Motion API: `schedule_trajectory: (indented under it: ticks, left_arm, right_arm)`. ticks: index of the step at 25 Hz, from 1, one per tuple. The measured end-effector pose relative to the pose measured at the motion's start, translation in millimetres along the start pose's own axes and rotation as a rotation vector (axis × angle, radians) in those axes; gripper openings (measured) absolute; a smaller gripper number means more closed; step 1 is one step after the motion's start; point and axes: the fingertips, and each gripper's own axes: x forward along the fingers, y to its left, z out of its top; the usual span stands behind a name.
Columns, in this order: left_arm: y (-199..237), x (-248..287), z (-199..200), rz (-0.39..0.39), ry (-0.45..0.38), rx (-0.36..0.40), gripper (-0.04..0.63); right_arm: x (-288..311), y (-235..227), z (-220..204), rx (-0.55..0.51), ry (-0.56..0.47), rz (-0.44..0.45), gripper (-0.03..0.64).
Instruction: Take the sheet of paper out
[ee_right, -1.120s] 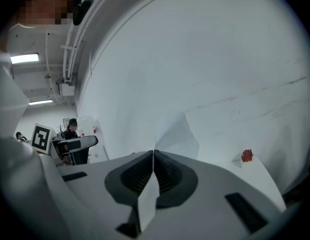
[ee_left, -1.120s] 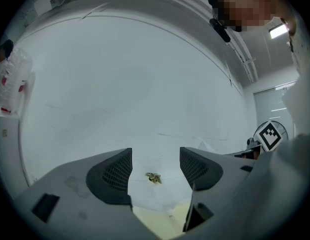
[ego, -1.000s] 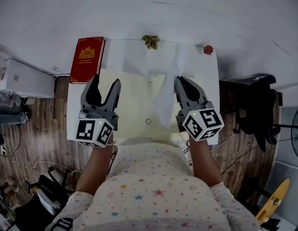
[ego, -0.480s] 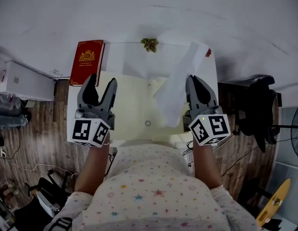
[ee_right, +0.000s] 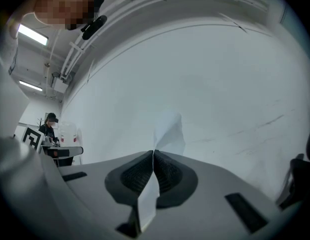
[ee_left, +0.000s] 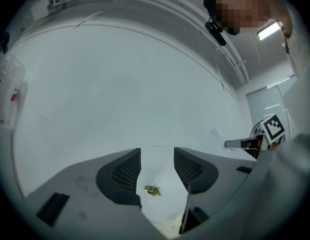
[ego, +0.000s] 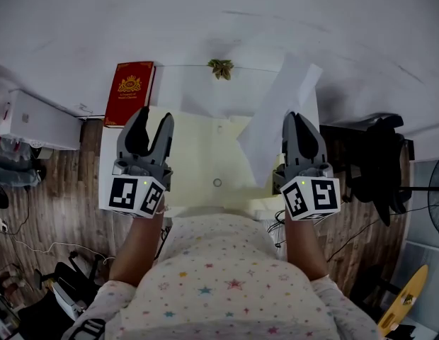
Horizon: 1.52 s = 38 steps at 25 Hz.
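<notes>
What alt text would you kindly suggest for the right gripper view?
The right gripper is shut on a white sheet of paper, whose free end sticks up past the jaws against a pale wall. A person stands far left.

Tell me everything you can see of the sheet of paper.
The sheet of paper is plain white, thin and unprinted as far as shows. It is pinched between the shut jaws of the right hand-held gripper, bowing slightly, one corner rising beyond the jaws, its lower part over the pale yellow mat.
</notes>
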Motion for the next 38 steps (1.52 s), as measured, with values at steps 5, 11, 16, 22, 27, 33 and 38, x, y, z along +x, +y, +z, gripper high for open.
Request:
schedule_trajectory:
  ticks: [5, 11, 16, 22, 27, 33, 38]
  left_arm:
    - [-7.2, -0.2, 5.1, -0.009, -0.01, 0.0, 0.182]
    - [-20.9, 0.6, 7.2, -0.036, -0.008, 0.0, 0.151]
    - [-31.3, -0.6, 5.7, -0.05, -0.009, -0.001, 0.114]
    - [-37.9, -4.4, -0.4, -0.046, 0.011, -0.003, 0.082]
    - [-42.2, -5.1, -3.0, -0.052, 0.016, -0.005, 0.05]
    - [-48.7, -5.1, -3.5, -0.066, 0.015, -0.002, 0.031]
    - [-53.6, -4.8, -3.2, -0.071, 0.018, 0.007, 0.029]
  right_arm:
    - [-8.8, -5.7, 6.1, -0.014, -0.025, -0.022, 0.005]
    - [-17.5, -8.6, 10.2, -0.02, -0.039, -0.031, 0.006]
    - [-23.7, -14.5, 10.4, -0.015, -0.045, -0.037, 0.006]
    - [-27.7, -19.5, 10.4, -0.007, -0.05, -0.037, 0.005]
    - [-29.6, -23.1, 9.1, -0.004, -0.051, -0.041, 0.005]
    - [-33.7, -27.7, 9.3, -0.005, -0.05, -0.051, 0.005]
    - [-37.0, -28.9, 10.4, -0.007, -0.055, -0.053, 0.005]
